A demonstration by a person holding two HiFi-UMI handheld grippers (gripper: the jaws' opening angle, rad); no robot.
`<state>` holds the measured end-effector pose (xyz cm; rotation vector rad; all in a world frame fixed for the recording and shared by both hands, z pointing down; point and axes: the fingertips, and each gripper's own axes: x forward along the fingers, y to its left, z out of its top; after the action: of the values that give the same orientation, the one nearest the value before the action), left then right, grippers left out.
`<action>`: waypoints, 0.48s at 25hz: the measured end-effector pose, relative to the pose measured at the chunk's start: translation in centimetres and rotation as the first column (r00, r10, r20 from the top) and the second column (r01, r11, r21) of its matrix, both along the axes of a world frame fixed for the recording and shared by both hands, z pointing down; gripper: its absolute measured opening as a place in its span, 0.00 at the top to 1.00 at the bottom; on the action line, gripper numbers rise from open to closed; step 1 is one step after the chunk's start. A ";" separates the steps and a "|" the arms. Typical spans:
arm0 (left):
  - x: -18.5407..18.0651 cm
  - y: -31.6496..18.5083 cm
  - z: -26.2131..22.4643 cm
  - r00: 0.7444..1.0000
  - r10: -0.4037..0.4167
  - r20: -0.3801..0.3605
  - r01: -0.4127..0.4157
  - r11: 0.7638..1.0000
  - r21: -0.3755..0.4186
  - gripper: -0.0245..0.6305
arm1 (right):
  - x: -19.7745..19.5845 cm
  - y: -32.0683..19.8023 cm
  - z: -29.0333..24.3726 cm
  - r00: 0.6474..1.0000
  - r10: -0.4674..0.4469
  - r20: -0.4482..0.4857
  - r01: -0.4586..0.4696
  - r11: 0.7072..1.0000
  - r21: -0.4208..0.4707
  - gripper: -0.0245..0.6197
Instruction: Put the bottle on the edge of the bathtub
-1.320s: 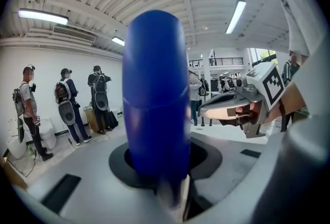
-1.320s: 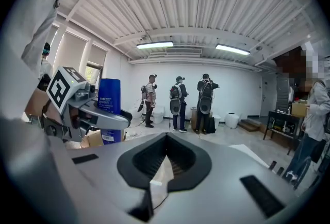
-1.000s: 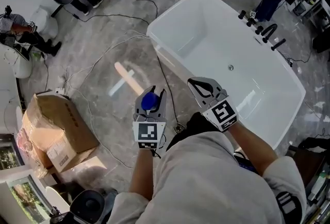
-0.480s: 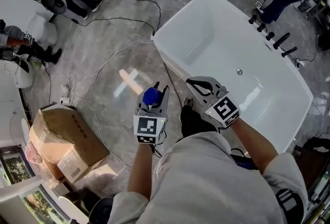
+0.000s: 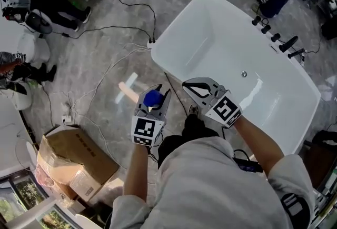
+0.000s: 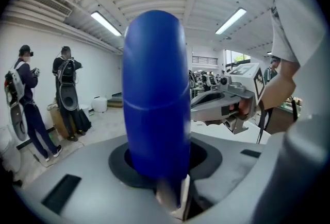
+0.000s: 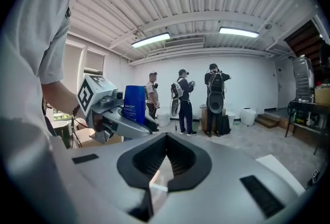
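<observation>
From where I stand, the job is only part done: the bottle is picked up and carried, but it has not reached the tub. The left gripper [image 5: 162, 91] has its jaws partway apart and clamped on the lower body of the blue plastic bottle with a rounded top [image 5: 152, 98]. The bottle stands upright between the jaws and is held in the air, above the grey marbled floor [image 5: 105, 28]. It sits just to the near left of the white freestanding bathtub [image 5: 163, 53], close to its near rim but resting on nothing.

The right gripper [image 5: 188, 87] is just beside the left one, on its right. Its jaws are fully together with nothing between them, and its tip points towards the near rim of the tub. Both grippers point outward from the person and a little downward.

The tub's broad rim looks bare along the near side. A row of black taps [image 5: 279, 41] stands on the far right edge. A brown cardboard box [image 5: 73, 157] sits on the floor well off to the near left, and thin cables trail across the floor towards the tub's left corner.

What is left, as I judge it, is to bring the bottle over the rim, set its base flat on it, and open the jaws. The rim is narrow next to the floor and the basin, so a tilted placement could tip the bottle off either side.
</observation>
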<state>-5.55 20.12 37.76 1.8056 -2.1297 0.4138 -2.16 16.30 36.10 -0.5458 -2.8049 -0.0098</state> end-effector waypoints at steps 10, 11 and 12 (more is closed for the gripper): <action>-1.7 -5.1 0.2 0.931 0.361 -0.055 -0.359 0.932 0.037 0.77 | -4.2 -2.6 -1.1 0.998 -0.069 0.009 0.068 0.997 0.040 0.95; -2.0 -5.4 0.0 0.918 0.393 -0.060 -0.390 0.919 0.059 0.77 | -4.6 -2.6 -1.4 0.997 -0.072 0.013 0.072 0.996 0.044 0.95; -2.4 -5.7 0.0 0.904 0.424 -0.058 -0.420 0.905 0.072 0.77 | -5.1 -2.5 -1.6 0.997 -0.075 0.017 0.074 0.996 0.048 0.95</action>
<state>-7.92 14.44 37.72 2.2840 -1.7068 0.3808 -7.25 13.85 34.48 -0.6418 -2.7925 -0.0974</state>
